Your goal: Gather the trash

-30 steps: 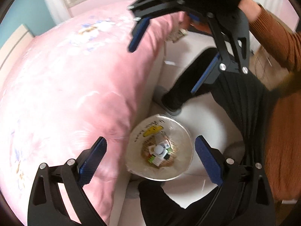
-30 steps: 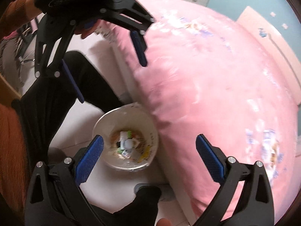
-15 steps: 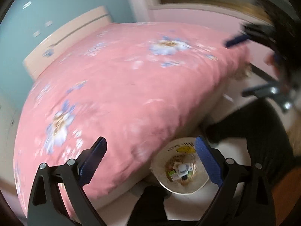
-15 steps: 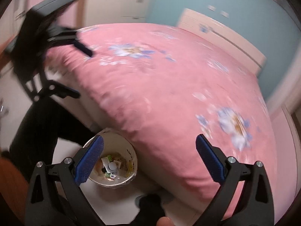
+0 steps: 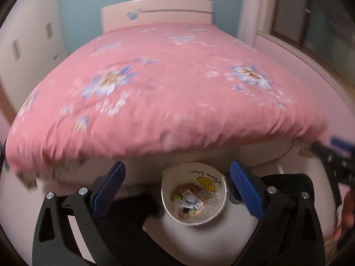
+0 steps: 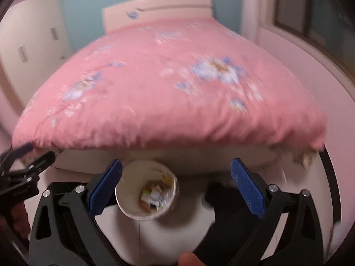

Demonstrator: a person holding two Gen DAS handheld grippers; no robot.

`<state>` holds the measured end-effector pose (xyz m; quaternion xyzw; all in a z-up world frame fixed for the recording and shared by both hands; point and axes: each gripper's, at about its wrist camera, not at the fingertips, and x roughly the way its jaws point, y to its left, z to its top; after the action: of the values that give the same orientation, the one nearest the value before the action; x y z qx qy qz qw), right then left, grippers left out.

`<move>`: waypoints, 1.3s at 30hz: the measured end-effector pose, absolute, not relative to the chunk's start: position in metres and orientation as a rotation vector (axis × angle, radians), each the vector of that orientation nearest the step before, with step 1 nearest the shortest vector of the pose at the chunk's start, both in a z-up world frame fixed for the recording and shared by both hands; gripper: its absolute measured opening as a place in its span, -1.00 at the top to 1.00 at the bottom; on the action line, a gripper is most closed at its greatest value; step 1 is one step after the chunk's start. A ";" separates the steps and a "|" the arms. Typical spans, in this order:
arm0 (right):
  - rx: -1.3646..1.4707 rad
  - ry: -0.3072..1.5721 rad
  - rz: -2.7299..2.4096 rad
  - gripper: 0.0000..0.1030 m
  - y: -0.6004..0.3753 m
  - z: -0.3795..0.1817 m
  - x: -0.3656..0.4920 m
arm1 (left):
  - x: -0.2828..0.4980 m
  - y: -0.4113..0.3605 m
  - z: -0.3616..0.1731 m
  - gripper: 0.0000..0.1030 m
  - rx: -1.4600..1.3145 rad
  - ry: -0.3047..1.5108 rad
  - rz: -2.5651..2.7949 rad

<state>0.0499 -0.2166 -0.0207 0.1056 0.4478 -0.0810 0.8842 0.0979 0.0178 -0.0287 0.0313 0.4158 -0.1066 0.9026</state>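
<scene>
Left wrist view shows the left gripper (image 5: 177,181) with its jaws spread wide and nothing between the blue pads (image 5: 108,188); the right wrist view shows the right gripper (image 6: 176,181) equally released and empty. Just beyond both sets of fingers, on the pale floor (image 5: 199,241), stands a small round bin (image 5: 218,206) with a plastic liner and a yellow smiley print on its inner wall. Wrappers and small packets (image 5: 188,199) already lie in its bottom, so some trash seems to be collected. The bin sits close against the foot of the bed (image 5: 199,155), between the person's dark-trousered legs (image 5: 286,184).

Further out, a pink quilt (image 5: 166,88) with blue flowers covers the whole bed up to the headboard (image 5: 159,8). No loose trash is apparent on the quilt, though both views are blurred and small scraps could be missed. Mottled bits at the quilt's lower corners (image 5: 302,149) cannot be told apart as litter or fabric edge. Judging by this, the task looks well along or finished, with at most a check of the floor and bed edges left.
</scene>
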 end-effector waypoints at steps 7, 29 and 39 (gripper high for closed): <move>0.222 0.878 -0.216 -0.87 -0.197 -0.013 0.005 | 0.061 0.030 -0.032 -0.88 0.007 0.855 -0.069; 0.129 0.761 -0.184 -0.87 -0.159 0.015 -0.039 | 0.008 0.013 0.003 -0.91 0.044 0.723 -0.029; 0.088 0.767 -0.135 -0.87 -0.144 0.018 -0.035 | 0.002 0.013 0.007 -0.92 0.037 0.714 -0.017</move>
<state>-0.0348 -0.1441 0.0180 0.0427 0.3736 -0.0656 0.9243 0.0017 0.0134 0.0065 0.0183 0.3496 -0.0082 0.9367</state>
